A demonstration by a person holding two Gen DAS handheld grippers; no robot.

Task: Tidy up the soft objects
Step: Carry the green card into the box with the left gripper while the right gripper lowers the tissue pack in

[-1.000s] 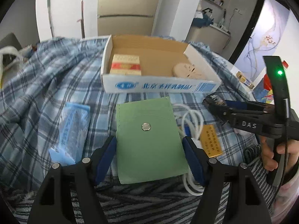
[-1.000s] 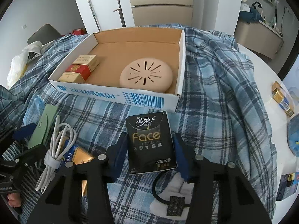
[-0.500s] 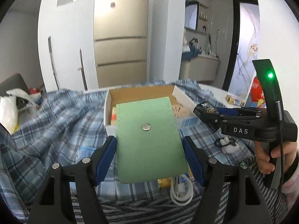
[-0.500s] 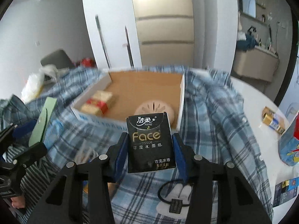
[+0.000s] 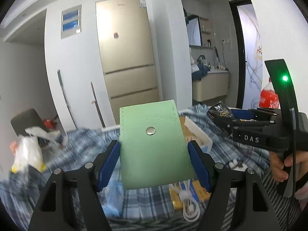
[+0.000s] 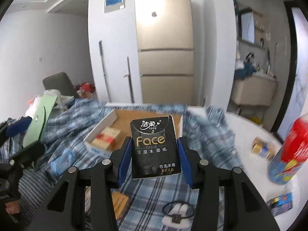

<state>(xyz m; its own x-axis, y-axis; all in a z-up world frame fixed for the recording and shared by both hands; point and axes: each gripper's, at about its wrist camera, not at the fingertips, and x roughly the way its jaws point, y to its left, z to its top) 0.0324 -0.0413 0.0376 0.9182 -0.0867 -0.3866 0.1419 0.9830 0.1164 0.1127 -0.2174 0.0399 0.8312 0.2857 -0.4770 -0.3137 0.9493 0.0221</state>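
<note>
My left gripper (image 5: 154, 159) is shut on a flat green pouch (image 5: 154, 146) with a metal snap, held up in the air above the checked cloth (image 5: 80, 144). My right gripper (image 6: 155, 157) is shut on a black tissue pack (image 6: 155, 148) marked "Face", also lifted. In the left wrist view the right gripper (image 5: 221, 115) shows at the right with the black pack (image 5: 219, 112) at its tip. The right wrist view catches the green pouch (image 6: 39, 123) at the left. Behind the pack lies the open cardboard box (image 6: 100, 127) with a red and gold packet (image 6: 105, 137) inside.
On the cloth lie a blue plastic packet (image 6: 62, 159), a coiled white cable (image 5: 187, 204), a gold packet (image 5: 194, 194) and a white hair tie piece (image 6: 178, 215). A red and blue can (image 6: 288, 152) and small boxes (image 6: 262, 148) stand on the white table at the right. A fridge (image 5: 127, 57) is behind.
Both grippers rose from the cloth and tilted up, carrying the green pouch and the black tissue pack. The box and cloth sank lower in both views; more of the room shows.
</note>
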